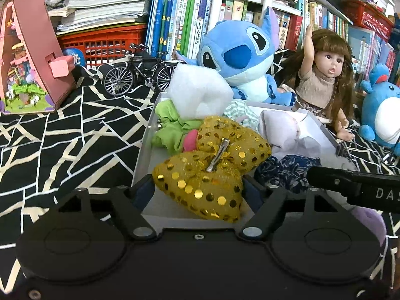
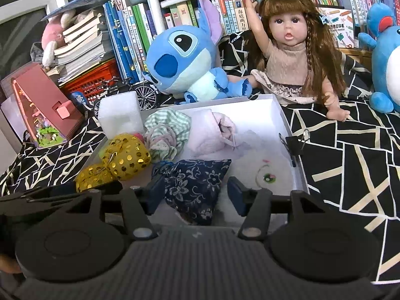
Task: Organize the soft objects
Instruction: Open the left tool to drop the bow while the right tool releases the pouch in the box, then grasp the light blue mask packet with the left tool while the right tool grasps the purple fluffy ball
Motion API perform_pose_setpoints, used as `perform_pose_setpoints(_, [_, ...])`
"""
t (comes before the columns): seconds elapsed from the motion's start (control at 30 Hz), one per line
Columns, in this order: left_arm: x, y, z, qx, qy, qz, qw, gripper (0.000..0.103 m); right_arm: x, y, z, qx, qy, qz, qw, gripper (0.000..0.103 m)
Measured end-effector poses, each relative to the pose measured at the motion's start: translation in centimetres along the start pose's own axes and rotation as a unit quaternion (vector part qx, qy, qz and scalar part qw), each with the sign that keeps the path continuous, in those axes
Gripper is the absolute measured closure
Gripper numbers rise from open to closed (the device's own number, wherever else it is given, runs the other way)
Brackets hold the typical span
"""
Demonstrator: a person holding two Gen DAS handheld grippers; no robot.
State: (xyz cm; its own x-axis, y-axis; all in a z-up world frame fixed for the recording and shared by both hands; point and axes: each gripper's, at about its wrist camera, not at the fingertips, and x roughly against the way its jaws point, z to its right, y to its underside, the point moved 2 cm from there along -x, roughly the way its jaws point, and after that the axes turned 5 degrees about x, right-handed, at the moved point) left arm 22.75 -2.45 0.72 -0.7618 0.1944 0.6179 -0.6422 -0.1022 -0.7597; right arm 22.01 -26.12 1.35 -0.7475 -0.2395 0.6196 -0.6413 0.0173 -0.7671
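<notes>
The white tray (image 2: 285,121) sits on a black cloth with pale lines (image 1: 75,130), and everything soft lies inside it. At the tray's near edge the left claw (image 1: 198,190) stands apart, its 2 blue pads on either side of the gold sequin bow (image 1: 212,167). The bow's near lobe lies between the pads; the left pad looks just clear of it, while the right pad is so close that I cannot tell whether it touches. A metal clip (image 1: 218,155) lies across the bow's middle.

Also at the tray's near edge, the right claw (image 2: 197,193) is likewise apart. The dark blue flowered pouch (image 2: 197,187) lies between its fingers, close against the left finger, with a clear gap to the right one.

Farther into the tray from the bow lie a green cloth (image 1: 170,125), a white foam block (image 2: 118,115), a striped cloth (image 2: 167,132) and a pale pink towel (image 2: 212,132). A black binder clip (image 2: 296,142) grips the tray's right wall. Behind the tray sit a blue plush toy (image 2: 185,57) and a doll (image 2: 290,57).
</notes>
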Motion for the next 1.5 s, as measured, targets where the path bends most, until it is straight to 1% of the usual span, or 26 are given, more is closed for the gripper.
perform_pose_setpoints(0.2, [1.6,0.4,0.0,-0.001,0.008,0.005,1.0000,0.021,1.5,0.5,-0.2,0.009,-0.001,0.011,1.000,0.027])
perform_pose_setpoints(0.3, [2.8,0.8,0.1,-0.008,0.009,0.016,0.9998,0.019,2.4,0.8,-0.2,0.016,0.000,0.018,1.000,0.024])
perform_pose_setpoints(0.57, [6.1,2.1,0.4,-0.021,0.030,0.043,0.9984,0.015,4.8,2.1,0.2,0.023,0.006,0.035,0.999,0.018])
perform_pose_setpoints(0.7, [7.5,2.8,0.3,-0.025,0.041,0.051,0.9976,0.014,5.9,2.7,0.7,0.028,0.017,0.048,0.998,0.015])
perform_pose_setpoints(0.87, [8.7,3.7,0.0,-0.031,0.044,0.057,0.9969,0.013,7.1,3.5,1.5,0.035,0.033,0.056,0.997,0.013])
perform_pose_setpoints(1.0, [9.3,4.5,-0.2,-0.034,0.042,0.060,0.9967,0.012,7.7,4.3,1.8,0.054,0.051,0.062,0.995,0.008])
perform_pose_setpoints(1.17, [10.1,5.8,-0.7,-0.026,0.047,0.054,0.9971,0.012,7.8,5.4,1.8,0.075,0.063,0.056,0.994,0.007])
perform_pose_setpoints(1.3, [10.5,6.6,-1.1,-0.020,0.050,0.050,0.9973,0.012,7.6,6.1,2.0,0.077,0.067,0.051,0.993,0.005])
perform_pose_setpoints(1.5, [11.0,7.9,-1.2,-0.038,0.044,0.056,0.9968,0.011,7.0,6.7,2.2,0.075,0.067,0.038,0.994,0.004])
